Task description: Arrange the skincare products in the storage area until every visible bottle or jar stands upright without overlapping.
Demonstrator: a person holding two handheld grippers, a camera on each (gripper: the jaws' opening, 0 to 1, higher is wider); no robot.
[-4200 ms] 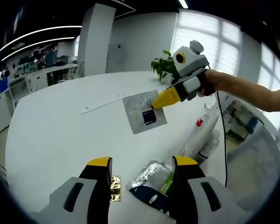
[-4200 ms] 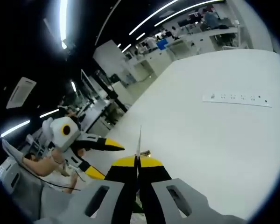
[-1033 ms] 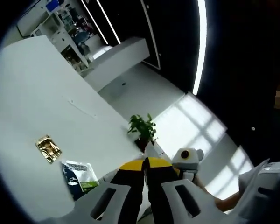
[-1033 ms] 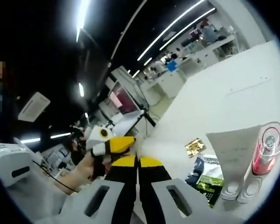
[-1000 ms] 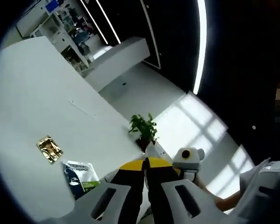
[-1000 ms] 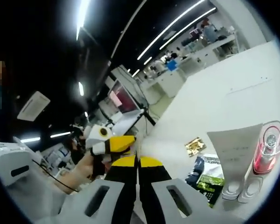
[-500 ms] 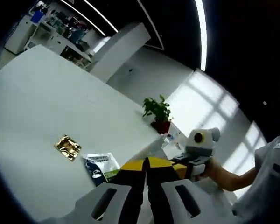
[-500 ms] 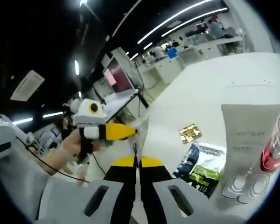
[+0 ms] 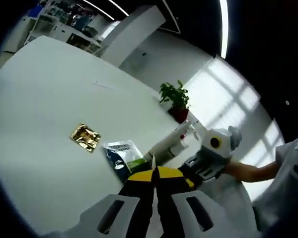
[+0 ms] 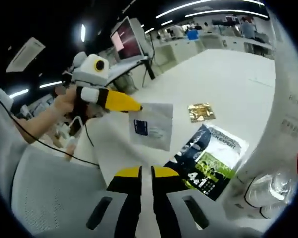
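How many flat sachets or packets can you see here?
3: a gold sachet on the table, a dark green-and-white packet near the tubes, and a silver sachet held by the left hand-held gripper. Others may be hidden.

Yellow-tipped, black-and-grey left gripper (image 9: 154, 174); right gripper (image 10: 145, 172) alike; apparently a pale grey sleeve (image 9: 289, 171).
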